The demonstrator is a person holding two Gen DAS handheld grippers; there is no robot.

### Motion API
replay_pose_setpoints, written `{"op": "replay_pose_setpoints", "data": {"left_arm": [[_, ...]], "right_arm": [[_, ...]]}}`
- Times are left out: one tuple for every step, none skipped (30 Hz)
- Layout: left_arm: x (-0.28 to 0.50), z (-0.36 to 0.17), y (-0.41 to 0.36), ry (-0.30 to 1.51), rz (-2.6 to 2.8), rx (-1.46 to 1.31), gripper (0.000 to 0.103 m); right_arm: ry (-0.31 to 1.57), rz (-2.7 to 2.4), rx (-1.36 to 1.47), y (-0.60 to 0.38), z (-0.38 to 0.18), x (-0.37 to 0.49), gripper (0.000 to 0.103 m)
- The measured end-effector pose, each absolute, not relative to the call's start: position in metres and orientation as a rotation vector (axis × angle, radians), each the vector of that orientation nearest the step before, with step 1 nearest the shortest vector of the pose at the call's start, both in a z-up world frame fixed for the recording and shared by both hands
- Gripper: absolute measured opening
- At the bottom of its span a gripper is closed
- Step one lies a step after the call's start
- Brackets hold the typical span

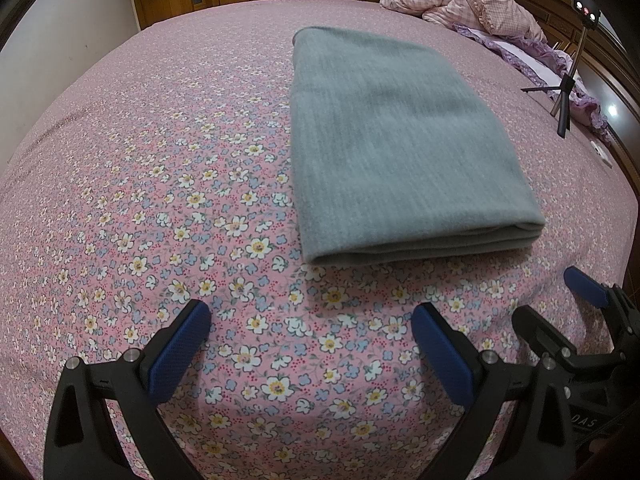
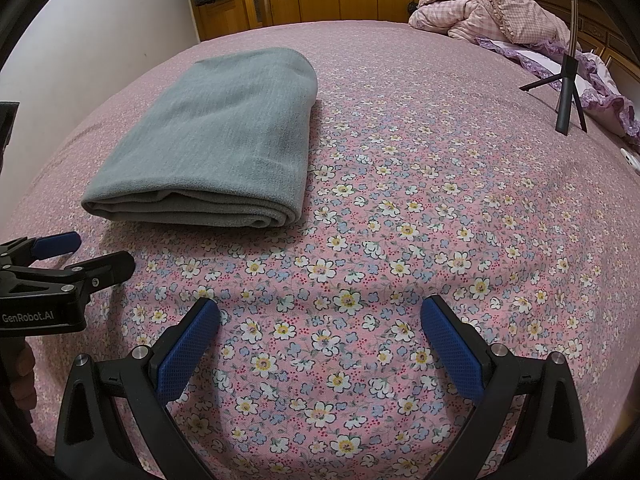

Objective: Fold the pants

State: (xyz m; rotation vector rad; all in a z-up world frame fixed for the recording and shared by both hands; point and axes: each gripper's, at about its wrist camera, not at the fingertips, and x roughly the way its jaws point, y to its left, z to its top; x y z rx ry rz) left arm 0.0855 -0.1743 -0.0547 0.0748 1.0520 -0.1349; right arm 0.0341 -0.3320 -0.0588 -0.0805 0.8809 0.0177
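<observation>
The grey pants [image 1: 404, 140] lie folded into a compact, layered rectangle on the floral bed sheet [image 1: 180, 200], with stacked fold edges showing along the near side. Judging by that tidy stack, the folding looks finished or all but finished; at most a small squaring-up of the edges seems to remain.

The left gripper [image 1: 310, 334] hovers over bare sheet near the bundle's near edge, jaws spread wide and holding nothing. The right gripper [image 2: 320, 320] sits the same way, wide apart and empty, with the pants to its far left. Neither touches the fabric.

Toward the far right of the bed, a pink quilt [image 2: 488, 4] is heaped up and a small tripod [image 2: 566, 92] stands on the sheet, well apart from the pants.

How many layers the bundle has cannot be counted for certain, and its underside and far edge are hidden. Waistband and hems cannot be made out, so which end lies where is unclear. The fisheye bends the bed's edges.
</observation>
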Motion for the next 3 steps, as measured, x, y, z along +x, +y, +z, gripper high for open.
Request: {"op": "replay_pose_setpoints", "data": {"left_arm": [[0.0855,-0.0547,-0.1743,1.052,-0.135,0.075,0.103],[0.0855,-0.0547,-0.1743,1.052,-0.135,0.075,0.103],[0.0855,-0.0546,-0.1745,1.052,-0.135,0.075,0.103]], "right_arm": [[0.881,0.018,-0.081,-0.3319,-0.0588,0.0340,0.103],[0.881,0.017,-0.081,-0.3319,-0.0588,0.0340,0.103],[0.881,0.017,-0.082,-0.3316,-0.0587,0.0341,0.103]]}}
